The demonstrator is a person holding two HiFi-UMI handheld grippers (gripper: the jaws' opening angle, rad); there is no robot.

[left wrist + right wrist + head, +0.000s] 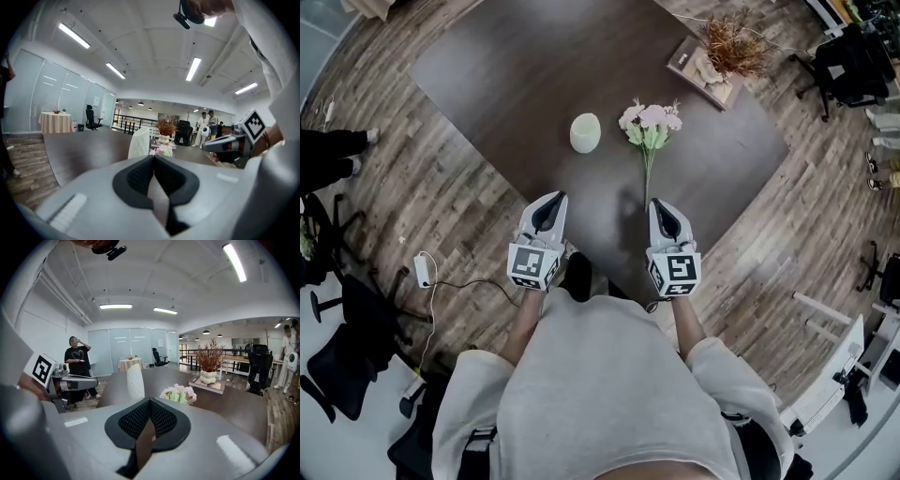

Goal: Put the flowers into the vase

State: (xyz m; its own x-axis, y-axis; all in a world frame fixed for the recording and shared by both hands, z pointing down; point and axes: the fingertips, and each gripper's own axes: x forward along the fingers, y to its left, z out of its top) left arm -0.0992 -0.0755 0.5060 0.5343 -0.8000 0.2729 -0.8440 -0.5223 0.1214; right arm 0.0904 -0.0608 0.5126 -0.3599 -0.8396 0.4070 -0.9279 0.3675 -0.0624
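Note:
A bunch of pale pink flowers [651, 119] with a long green stem lies flat on the dark table [516, 66], heads pointing away from me. To its left a white ribbed vase [585, 132] stands upright. My left gripper [550, 202] hovers at the table's near edge, shut and empty, short of the vase [139, 143]. My right gripper [660, 206] is also shut and empty, just behind the stem's lower end. In the right gripper view the flowers [178, 393] and the vase [135, 381] lie ahead of the closed jaws.
A dried-plant arrangement in a cream pot [724, 56] sits on a book at the table's far right. Office chairs [853, 66] stand at the right, a power strip [423, 270] and cable lie on the wood floor at left. A person [78, 363] stands beyond the table.

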